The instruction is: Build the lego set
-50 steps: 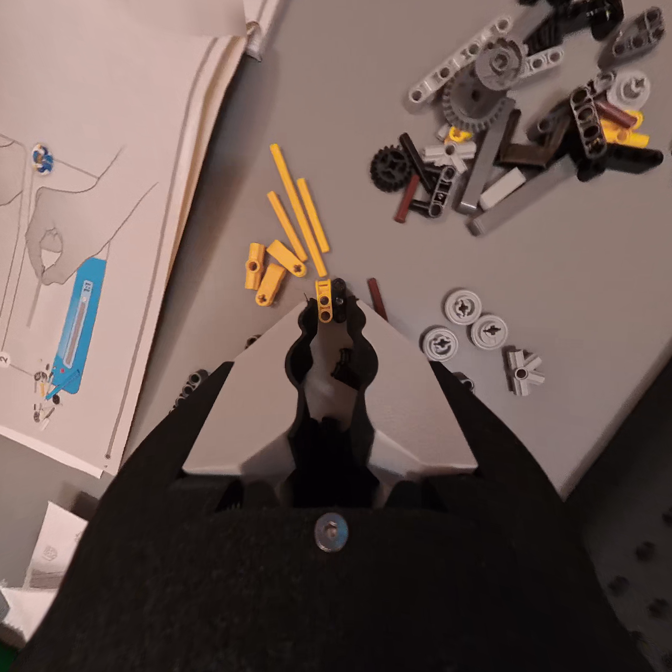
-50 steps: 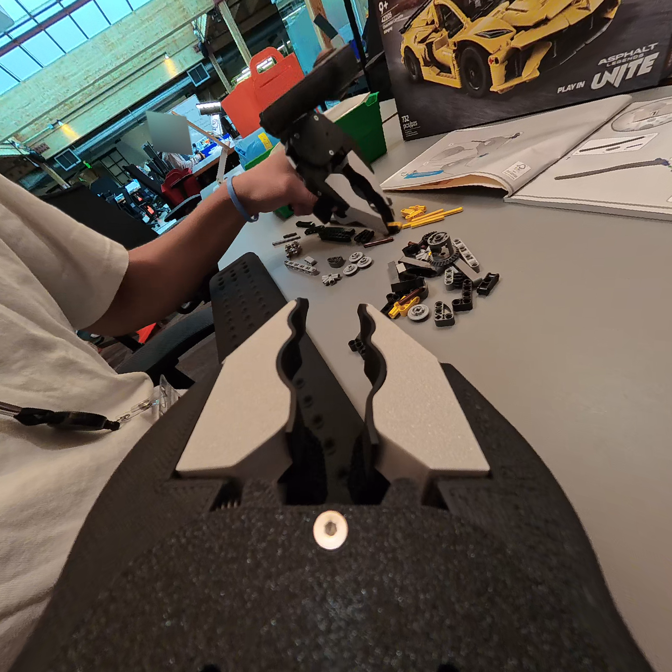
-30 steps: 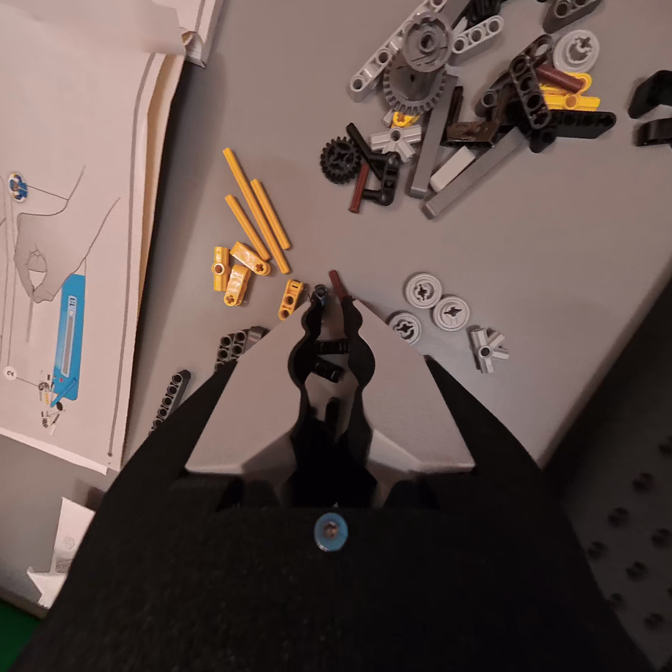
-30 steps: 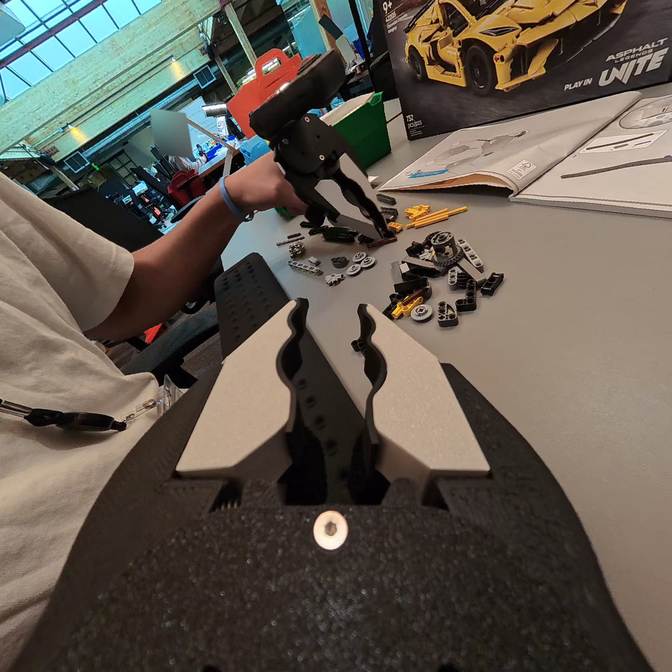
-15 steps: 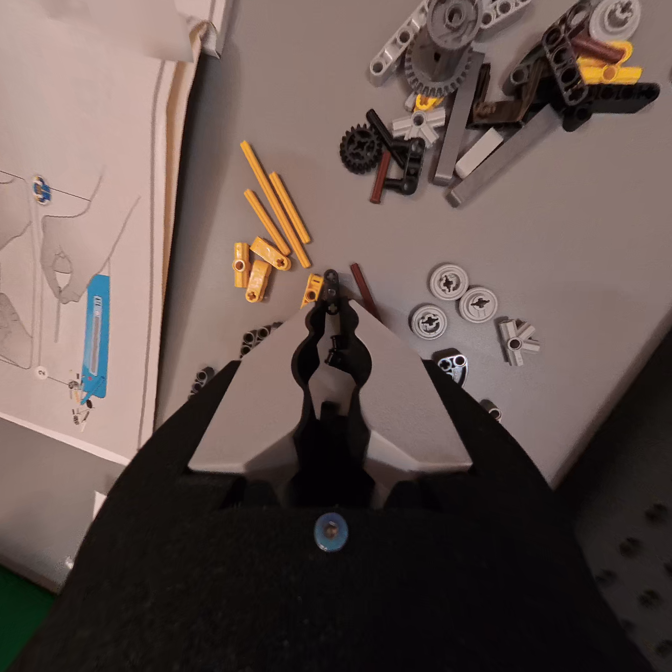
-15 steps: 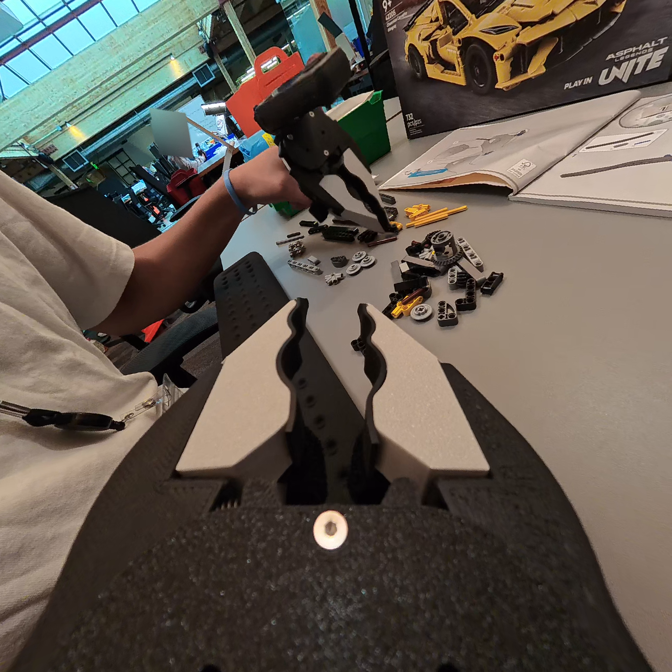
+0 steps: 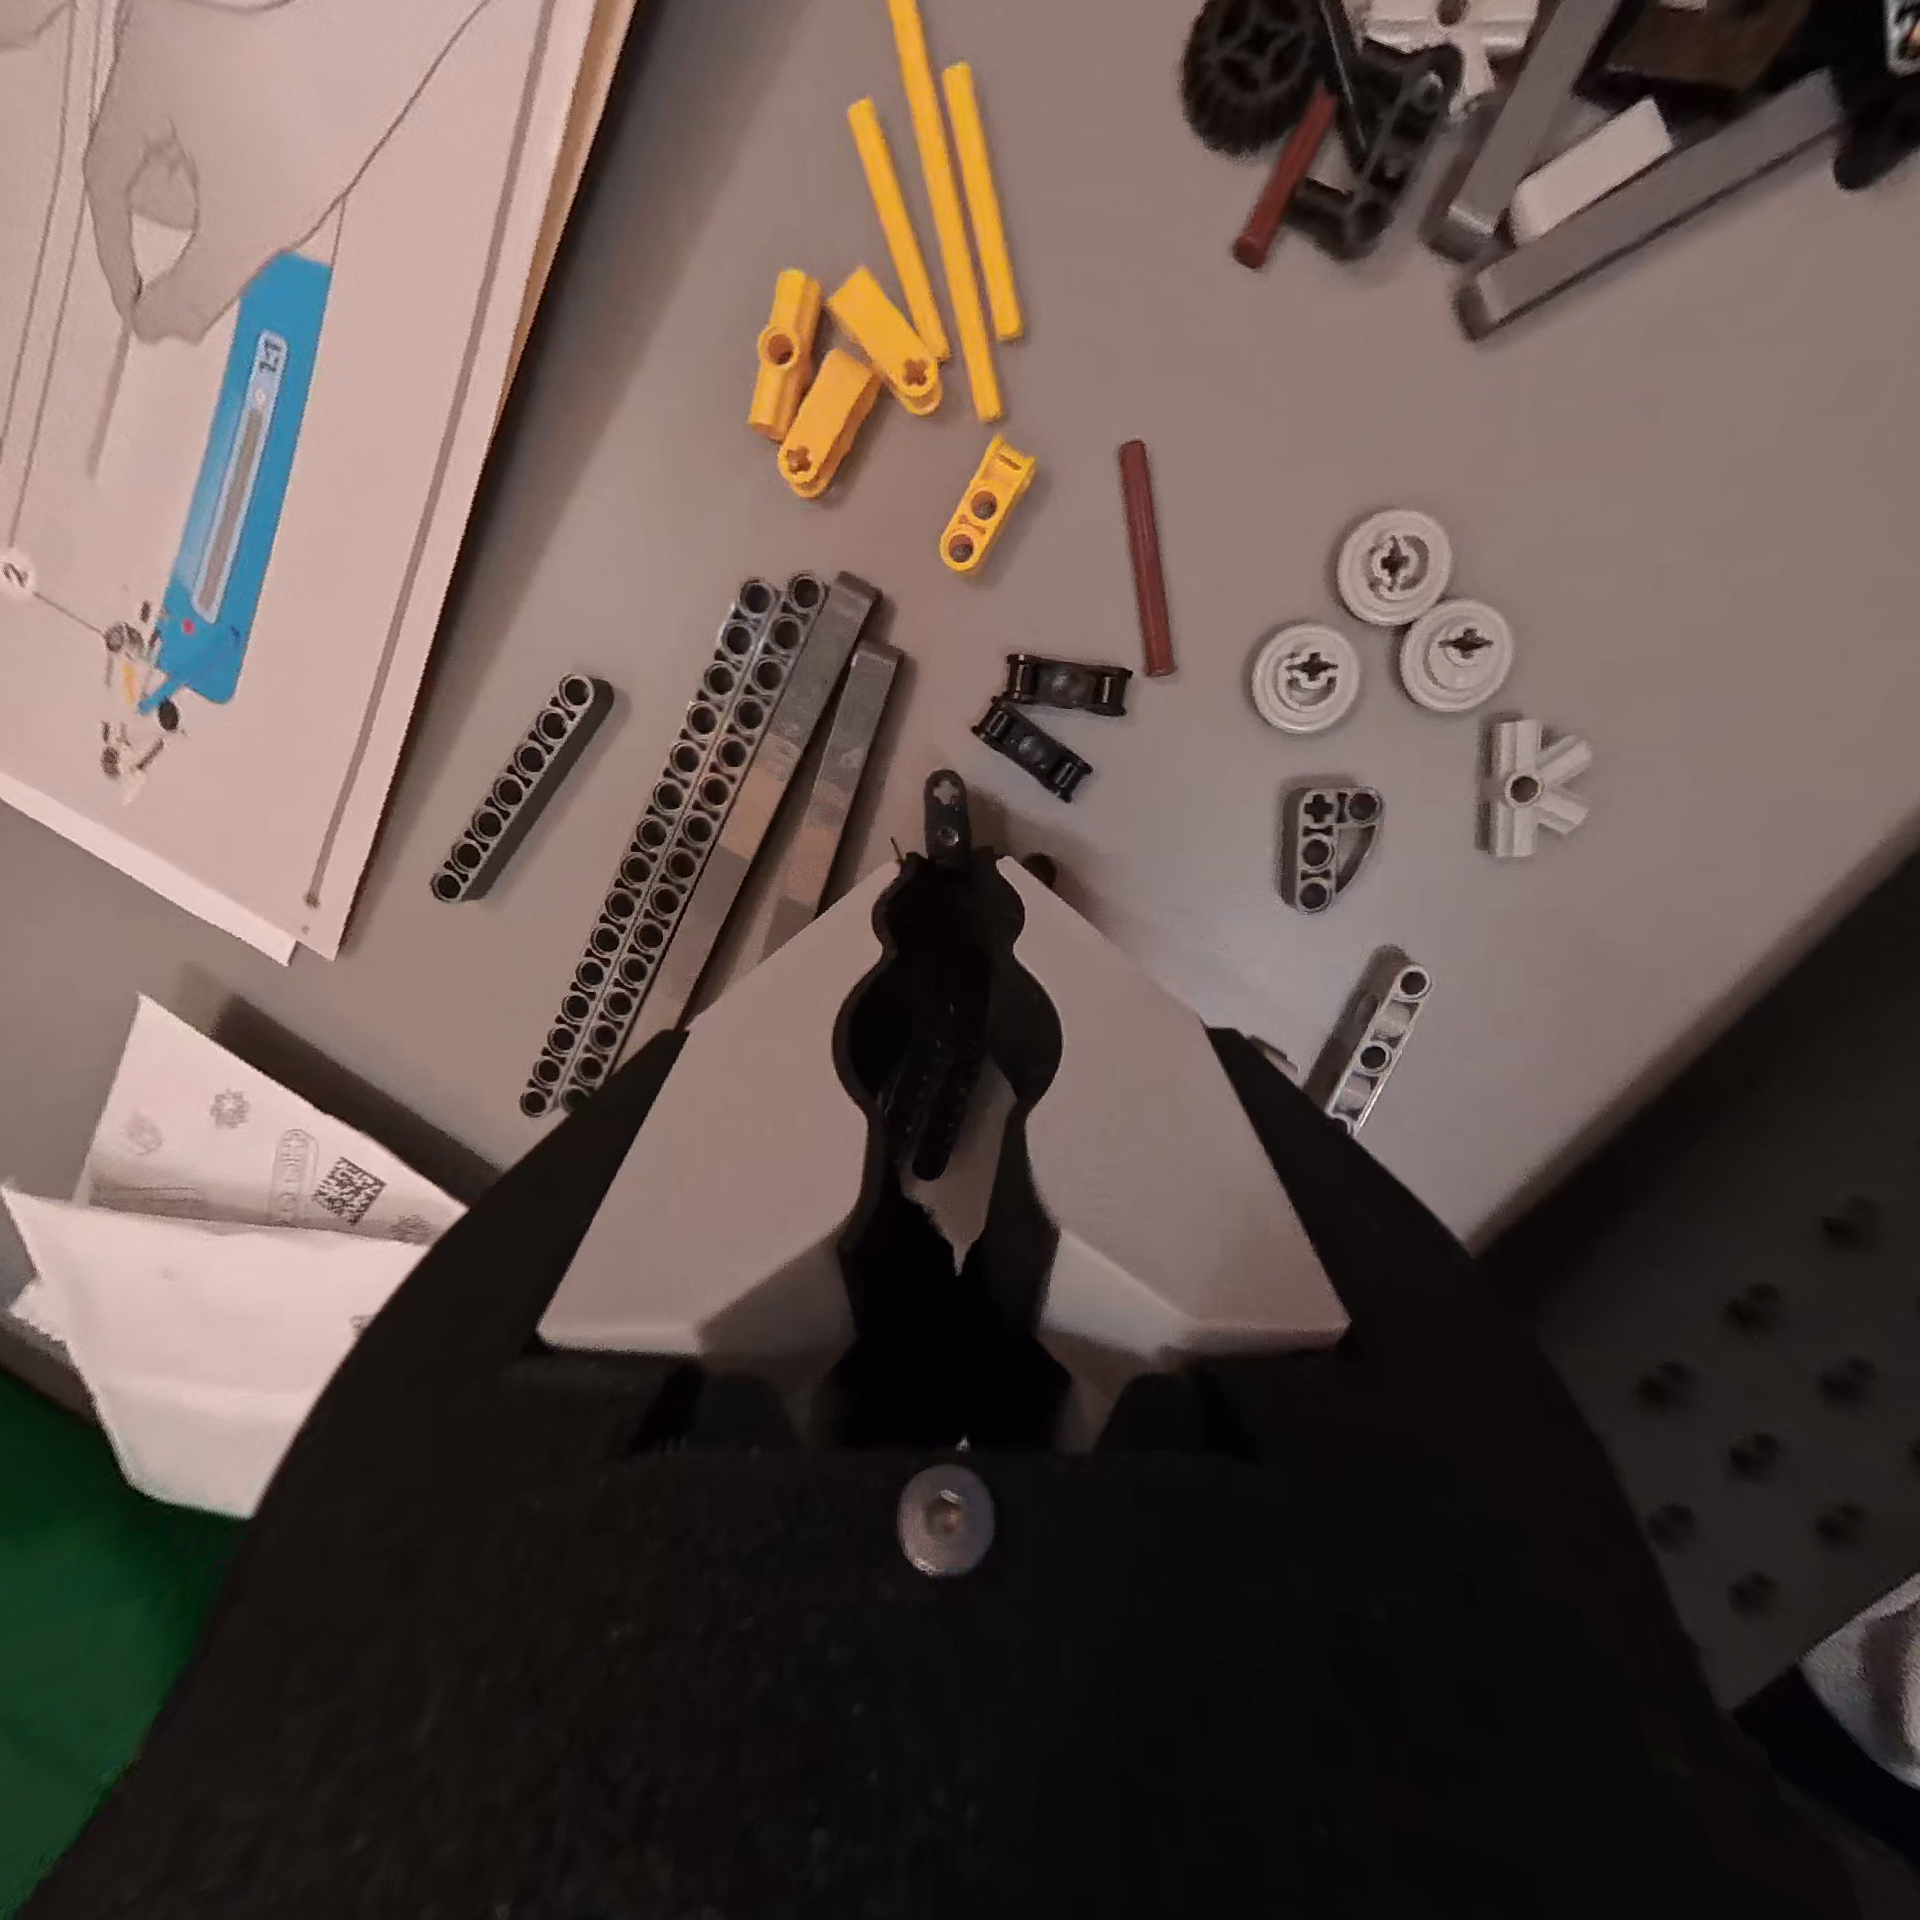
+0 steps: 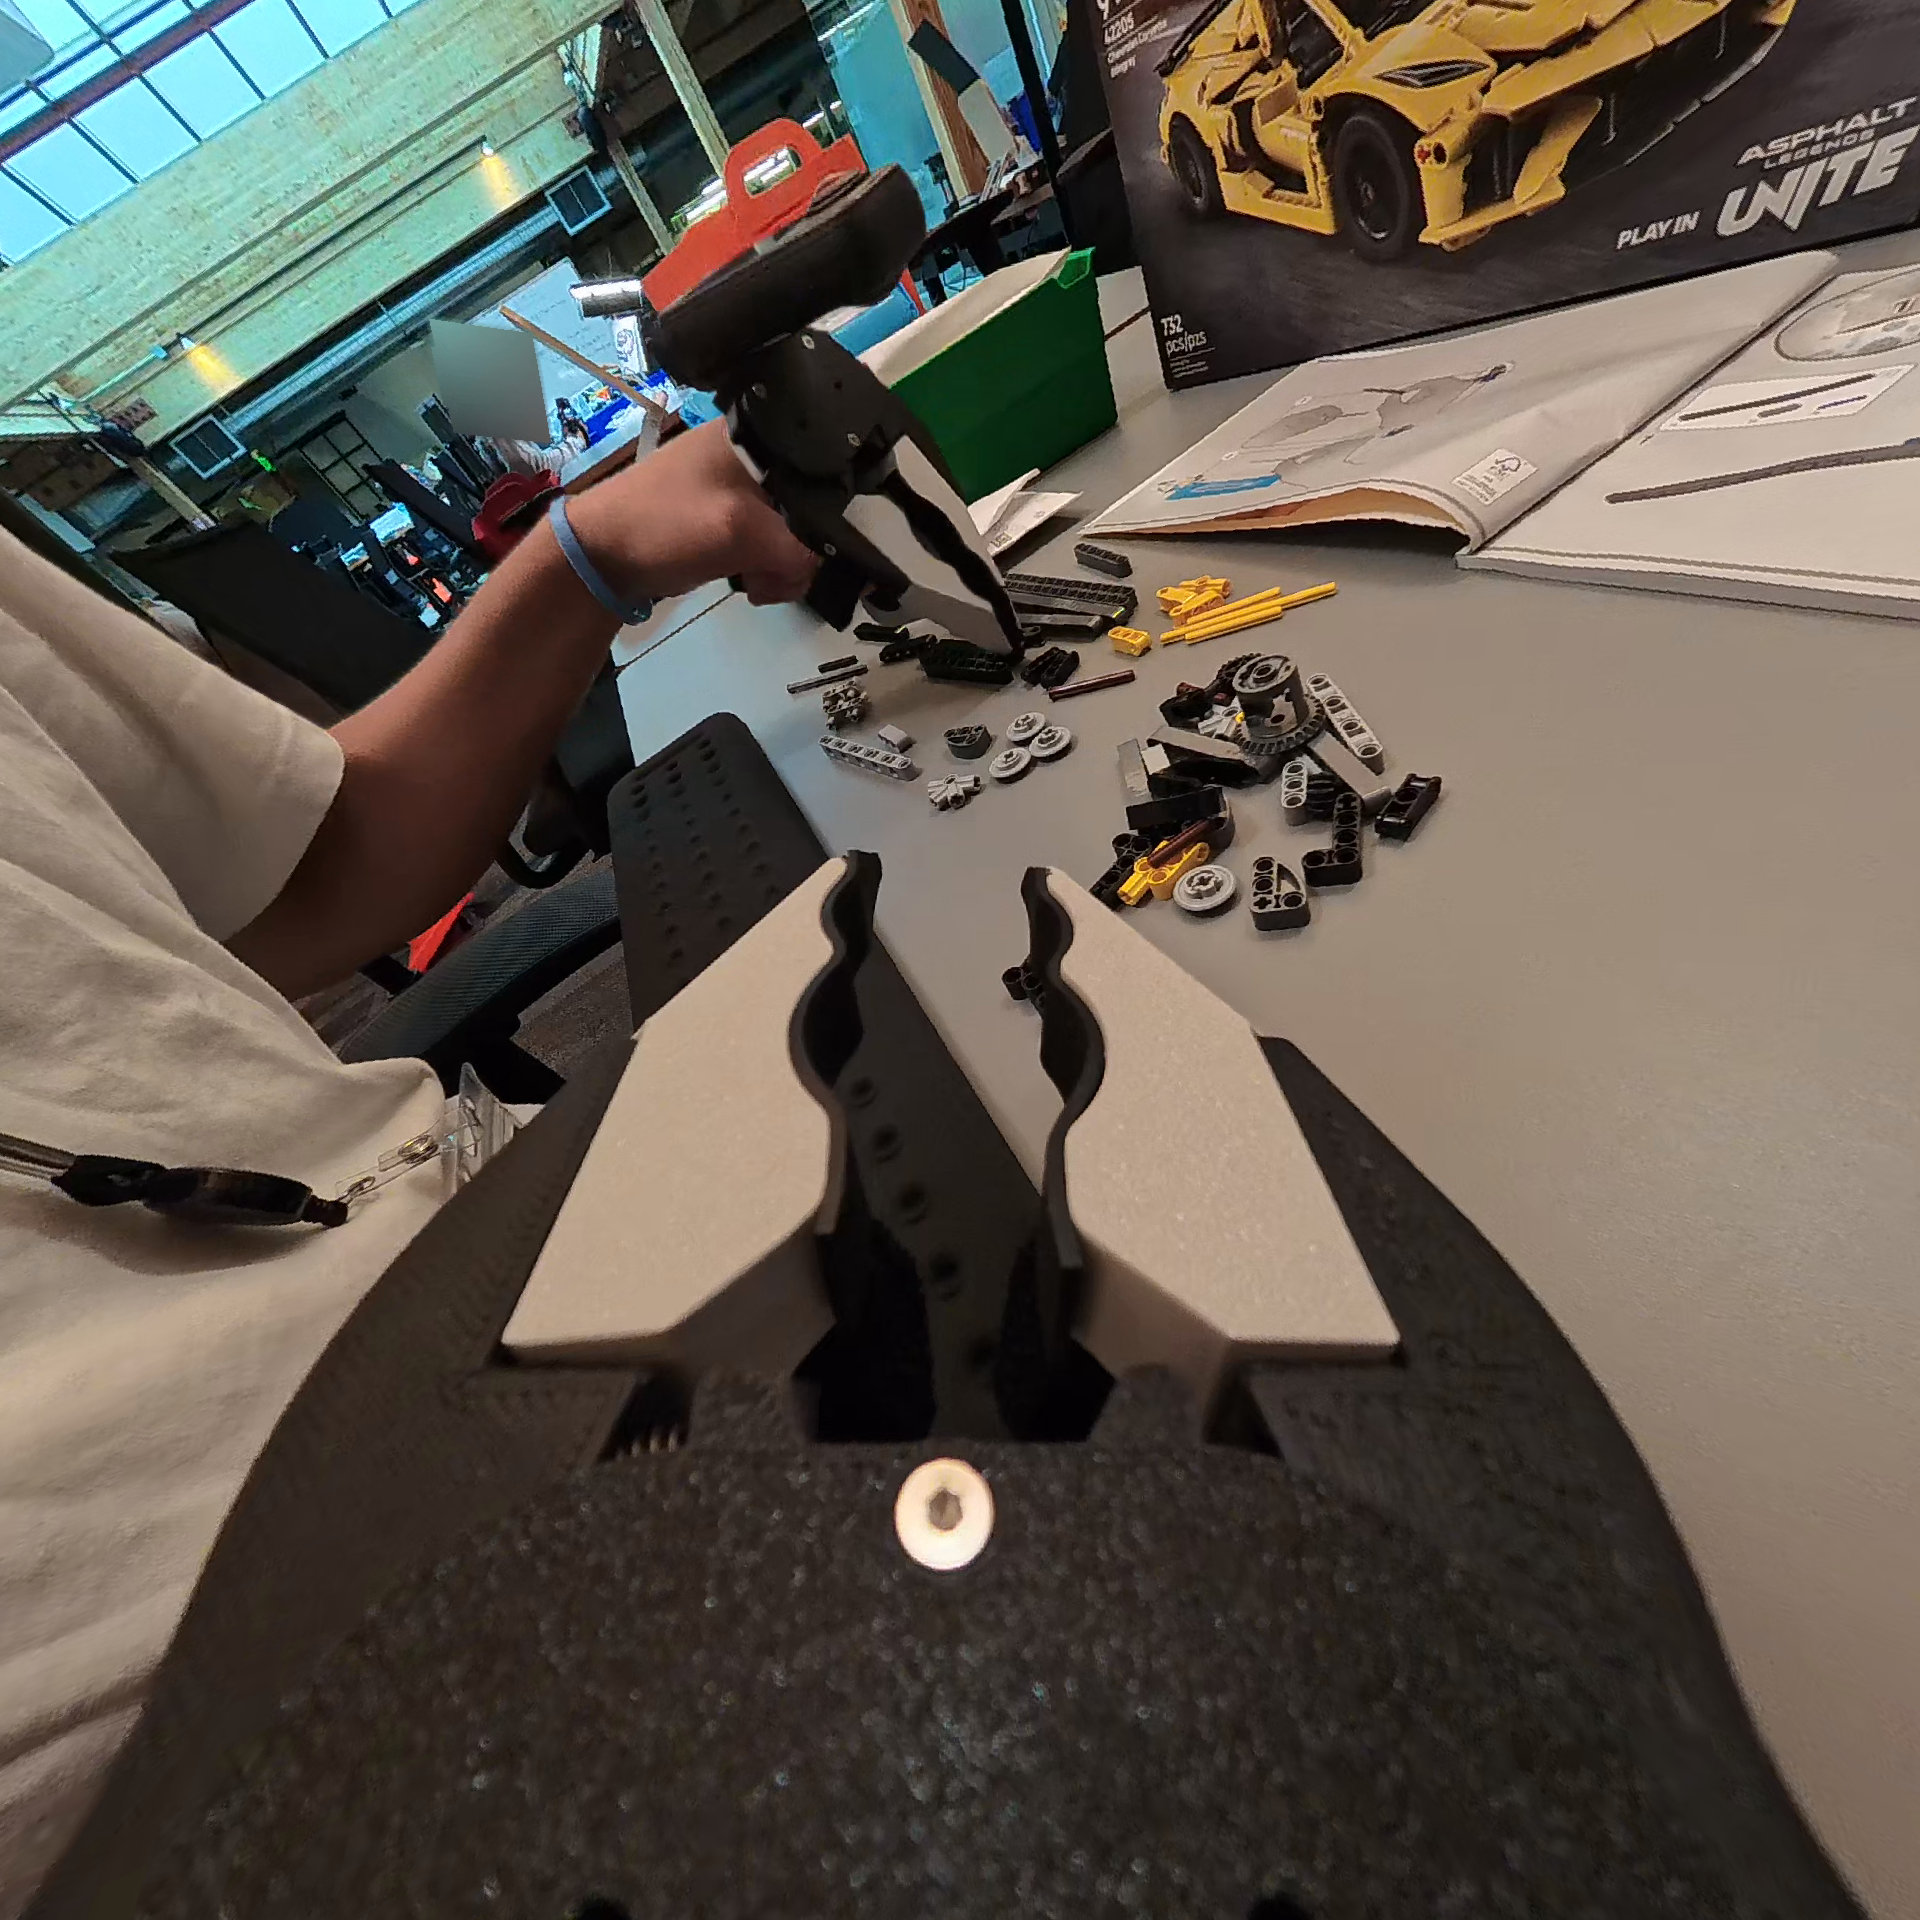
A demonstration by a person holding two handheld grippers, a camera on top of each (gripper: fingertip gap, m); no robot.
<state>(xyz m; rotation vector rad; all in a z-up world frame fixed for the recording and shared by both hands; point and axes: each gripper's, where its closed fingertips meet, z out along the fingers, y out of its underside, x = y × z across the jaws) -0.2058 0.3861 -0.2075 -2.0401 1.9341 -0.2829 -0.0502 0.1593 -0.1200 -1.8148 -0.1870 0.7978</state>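
The set box [image 8: 1507, 156] and instruction booklet [image 7: 208, 416] bear printed writing.

Grey table [image 8: 1558, 1091] carries loose lego pieces [image 8: 1247, 769] and open instruction booklets [image 8: 1455, 447].

Worktop [image 7: 1351, 436]: booklet [image 7: 260, 312] left, long beams [image 7: 717, 831] beside it – rods [image 7: 945, 197] behind, round discs [image 7: 1392, 634] right.
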